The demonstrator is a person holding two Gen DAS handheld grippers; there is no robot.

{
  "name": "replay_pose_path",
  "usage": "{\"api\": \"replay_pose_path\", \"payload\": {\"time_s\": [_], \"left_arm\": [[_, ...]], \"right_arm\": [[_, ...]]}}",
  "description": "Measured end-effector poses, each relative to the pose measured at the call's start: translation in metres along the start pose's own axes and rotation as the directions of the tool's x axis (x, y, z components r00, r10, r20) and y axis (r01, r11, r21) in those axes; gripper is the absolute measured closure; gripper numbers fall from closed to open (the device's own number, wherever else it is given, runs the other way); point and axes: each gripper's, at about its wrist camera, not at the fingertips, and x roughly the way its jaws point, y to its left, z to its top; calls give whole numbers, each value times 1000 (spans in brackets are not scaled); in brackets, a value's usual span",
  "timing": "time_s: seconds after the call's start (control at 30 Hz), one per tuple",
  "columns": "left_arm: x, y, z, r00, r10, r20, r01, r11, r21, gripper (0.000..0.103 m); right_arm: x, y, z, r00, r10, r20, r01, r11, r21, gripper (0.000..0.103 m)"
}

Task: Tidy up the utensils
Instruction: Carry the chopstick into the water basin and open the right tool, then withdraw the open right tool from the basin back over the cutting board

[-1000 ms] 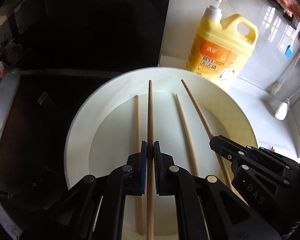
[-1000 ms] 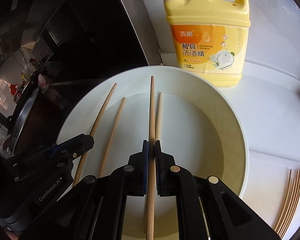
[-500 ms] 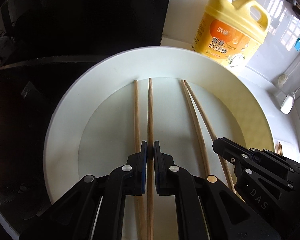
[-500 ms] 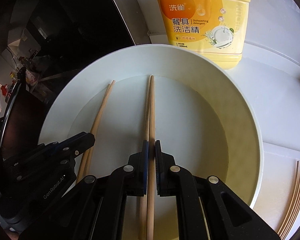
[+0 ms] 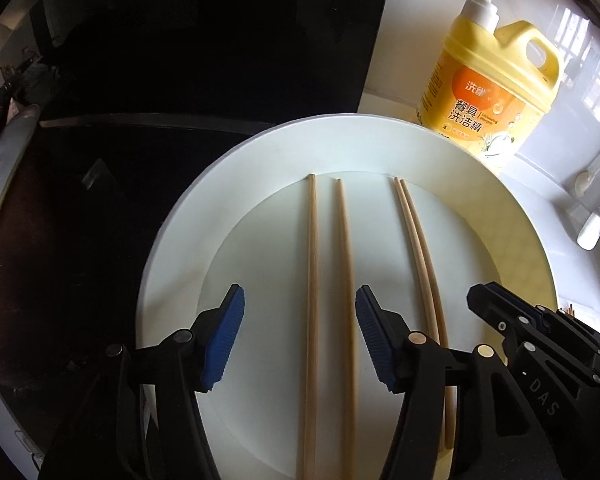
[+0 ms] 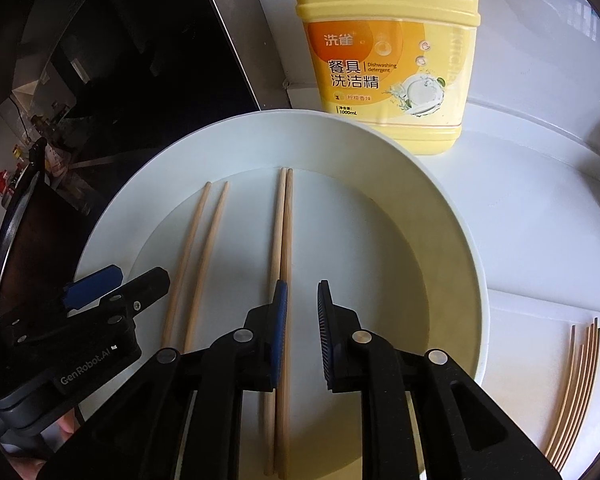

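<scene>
Four wooden chopsticks (image 5: pixel 342 280) lie flat on the white plate (image 5: pixel 172 264), tips toward twelve o'clock, in two pairs side by side. Left gripper (image 5: pixel 300 338) has just been opening, its fingers wide astride one loose pair, untouched. Right gripper (image 6: pixel 302 336) has just parted slightly, with the tight pair beside its nine o'clock finger; yellow detergent bottle (image 6: pixel 388 56) stands on the desk at twelve.

My jaws carry ribbed blue rubbery pads (image 5: pixel 220 340) on matt black plastic. Pale wooden chopsticks (image 5: pixel 312 300) lie on a smooth white plate (image 5: pixel 172 240); the detergent bottle (image 6: pixel 388 60) is glossy yellow plastic.
</scene>
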Motion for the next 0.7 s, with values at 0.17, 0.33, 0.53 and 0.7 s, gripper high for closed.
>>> {"api": "replay_pose_path", "payload": {"time_s": [0.17, 0.33, 0.53, 0.7], "left_arm": [[-4, 2, 0, 1000, 16, 4, -16, 1000, -10, 36], [-13, 6, -4, 1000, 20, 14, -20, 1000, -19, 27], [-22, 9, -9, 999, 39, 10, -38, 999, -30, 20], [-32, 13, -14, 999, 42, 6, -42, 998, -51, 19]], "right_arm": [[-4, -3, -2, 1000, 0, -2, 0, 1000, 6, 84], [-6, -4, -6, 1000, 1, 2, -1, 1000, 0, 74], [-14, -5, -12, 1000, -9, 19, 9, 1000, -2, 69], [-28, -5, -15, 999, -14, 44, 15, 1000, -8, 62]]}}
